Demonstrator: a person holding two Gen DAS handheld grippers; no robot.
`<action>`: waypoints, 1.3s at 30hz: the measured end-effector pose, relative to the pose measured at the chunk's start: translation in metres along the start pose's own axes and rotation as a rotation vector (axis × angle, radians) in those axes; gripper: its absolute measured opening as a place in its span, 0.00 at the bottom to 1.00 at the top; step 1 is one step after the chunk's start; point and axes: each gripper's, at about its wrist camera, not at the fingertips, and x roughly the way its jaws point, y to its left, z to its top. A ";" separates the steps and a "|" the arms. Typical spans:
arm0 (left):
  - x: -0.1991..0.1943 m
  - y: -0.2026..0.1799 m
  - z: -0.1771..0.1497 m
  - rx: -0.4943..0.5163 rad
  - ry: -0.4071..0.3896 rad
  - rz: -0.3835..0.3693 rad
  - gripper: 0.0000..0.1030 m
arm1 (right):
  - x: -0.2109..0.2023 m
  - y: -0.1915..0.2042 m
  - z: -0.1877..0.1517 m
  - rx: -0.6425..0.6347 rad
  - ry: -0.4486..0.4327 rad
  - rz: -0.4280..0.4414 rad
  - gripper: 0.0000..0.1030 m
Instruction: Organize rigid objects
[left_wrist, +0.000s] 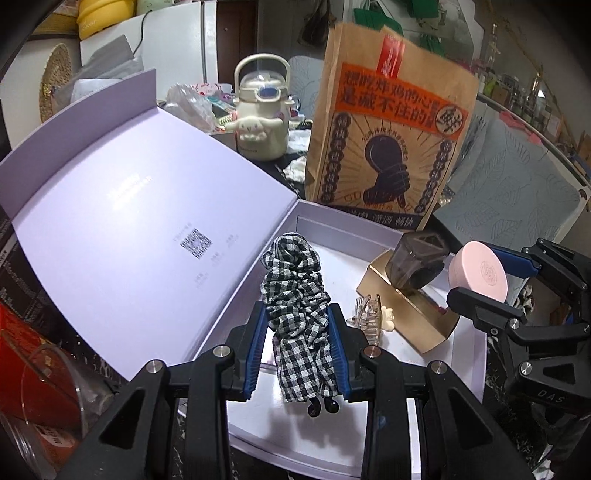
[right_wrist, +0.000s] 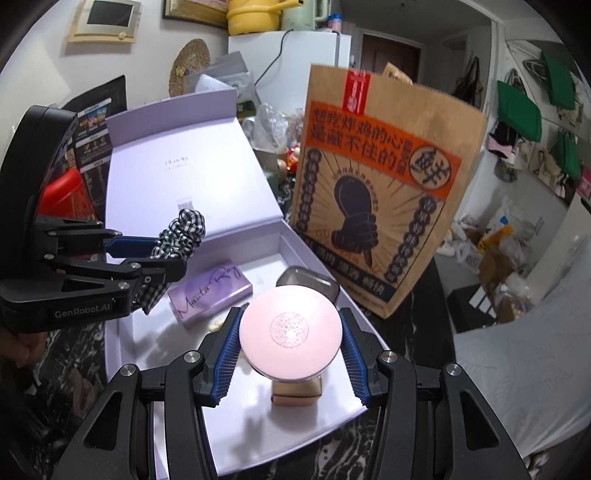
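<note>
Lavender lid (left_wrist: 110, 206) of the open gift box stands tilted back at the far left of the left wrist view, with a small code printed on its inner face. Next we see our left tongs (left_wrist: 297, 354) clenched on a black-and-white checked hair clip (left_wrist: 295, 295), whose fabric rises between the 2 blue pads above the white box floor (left_wrist: 332, 266). Just to the right of it a clear claw clip (left_wrist: 365, 314) lies on that floor, beside a gold carton (left_wrist: 406, 314) with a smoky grey case (left_wrist: 417, 262) resting on it. Behind the box stands a brown paper bag (left_wrist: 391, 122) printed in orange and black. At the far right our right tongs (left_wrist: 480, 280) are grasping a round pink compact (left_wrist: 480, 271) over the box's right edge.

In the right wrist view the left tongs (right_wrist: 177, 254) come in from the left with the checked clip above a lilac carton (right_wrist: 210, 295) lying in the box. In the middle the pink compact (right_wrist: 290, 330) sits flat between the right tongs' blue pads (right_wrist: 225, 362), above the gold carton (right_wrist: 295, 393). The box rests on a dark marbled bench (right_wrist: 369, 439).
</note>
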 end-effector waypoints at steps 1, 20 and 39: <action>0.003 0.000 0.000 0.002 0.009 -0.002 0.31 | 0.002 -0.001 -0.001 0.003 0.005 -0.001 0.49; 0.041 -0.004 -0.005 0.014 0.118 -0.034 0.31 | 0.029 -0.012 -0.015 0.037 0.076 -0.008 0.49; 0.054 0.000 -0.010 -0.020 0.164 -0.047 0.31 | 0.037 -0.010 -0.017 0.047 0.106 -0.017 0.49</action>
